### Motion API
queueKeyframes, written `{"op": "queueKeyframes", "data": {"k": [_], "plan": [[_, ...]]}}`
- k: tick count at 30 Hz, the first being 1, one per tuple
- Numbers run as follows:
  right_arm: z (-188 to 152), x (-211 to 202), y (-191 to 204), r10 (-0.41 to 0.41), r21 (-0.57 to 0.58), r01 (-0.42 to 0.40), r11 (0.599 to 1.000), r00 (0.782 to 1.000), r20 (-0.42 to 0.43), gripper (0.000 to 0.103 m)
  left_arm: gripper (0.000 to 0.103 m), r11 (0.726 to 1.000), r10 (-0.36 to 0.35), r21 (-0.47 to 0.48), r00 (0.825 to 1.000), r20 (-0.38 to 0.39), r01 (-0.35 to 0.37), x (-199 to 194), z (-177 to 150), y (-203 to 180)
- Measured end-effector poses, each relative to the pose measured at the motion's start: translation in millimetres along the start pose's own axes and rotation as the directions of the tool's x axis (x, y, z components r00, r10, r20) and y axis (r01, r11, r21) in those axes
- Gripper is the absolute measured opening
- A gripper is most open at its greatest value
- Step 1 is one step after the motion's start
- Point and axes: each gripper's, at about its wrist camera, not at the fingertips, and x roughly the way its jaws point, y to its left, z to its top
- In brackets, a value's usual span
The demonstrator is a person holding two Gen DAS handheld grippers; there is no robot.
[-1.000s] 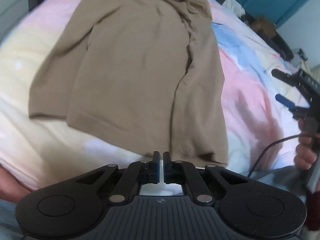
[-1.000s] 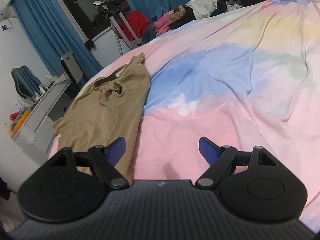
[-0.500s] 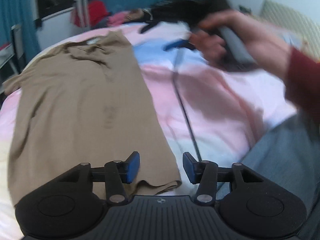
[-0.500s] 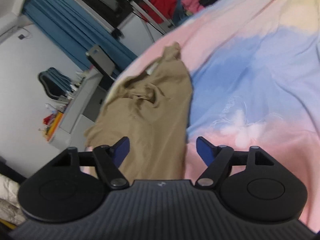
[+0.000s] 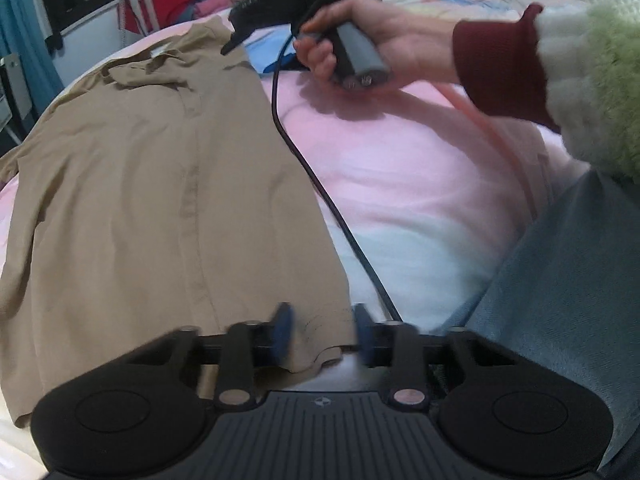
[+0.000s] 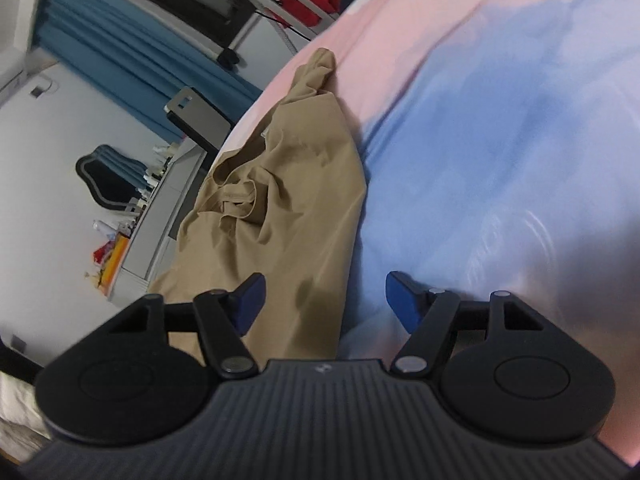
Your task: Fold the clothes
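A tan shirt (image 5: 152, 184) lies spread flat on the pastel bedsheet (image 5: 400, 168), collar at the far end. My left gripper (image 5: 322, 330) is open, its jaws either side of the shirt's near right hem corner, just above it. In the right wrist view the shirt (image 6: 288, 216) runs away to the upper left, collar and shoulder bunched. My right gripper (image 6: 324, 300) is open and empty, hovering over the shirt's right edge near the shoulder. The right gripper's handle (image 5: 356, 60) shows in the left wrist view, held in a hand.
A black cable (image 5: 320, 192) runs from the right gripper across the sheet beside the shirt's edge. The person's jeans leg (image 5: 560, 312) is at the right. A desk (image 6: 160, 216), blue curtains (image 6: 132, 56) and a clothes pile (image 5: 224, 0) lie beyond the bed.
My left gripper has opened from shut and swung to the shirt's near right hem corner. My right gripper has moved left and forward, from over the sheet to over the shirt's shoulder edge.
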Motion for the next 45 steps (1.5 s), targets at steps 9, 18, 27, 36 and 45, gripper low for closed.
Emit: {"op": "queueKeyframes", "data": {"k": [9, 18, 27, 36, 45], "plan": [[16, 21, 9, 0.004, -0.065, -0.003, 0.998, 1.0, 0.017, 0.007, 0.007, 0.999, -0.036, -0.024, 0.997, 0.065, 0.038, -12, 2, 0], [30, -9, 15, -0.012, -0.061, 0.017, 0.998, 0.996, 0.088, 0.004, 0.006, 0.996, -0.075, -0.045, 0.991, 0.111, 0.08, -24, 14, -8], [35, -25, -5, -0.045, -0.02, 0.048, 0.999, 0.993, 0.109, 0.004, 0.006, 0.995, -0.094, -0.012, 0.992, 0.086, 0.096, -16, 17, -20], [29, -12, 2, -0.129, -0.055, 0.132, 0.99, 0.99, 0.058, 0.008, 0.052, 0.99, -0.115, -0.075, 0.992, 0.046, 0.118, -22, 8, -5], [14, -51, 54, -0.073, -0.268, 0.113, 0.957, 0.985, 0.154, 0.06, 0.07, 0.919, -0.078, -0.375, 0.989, 0.125, 0.12, -30, 20, 62]]}}
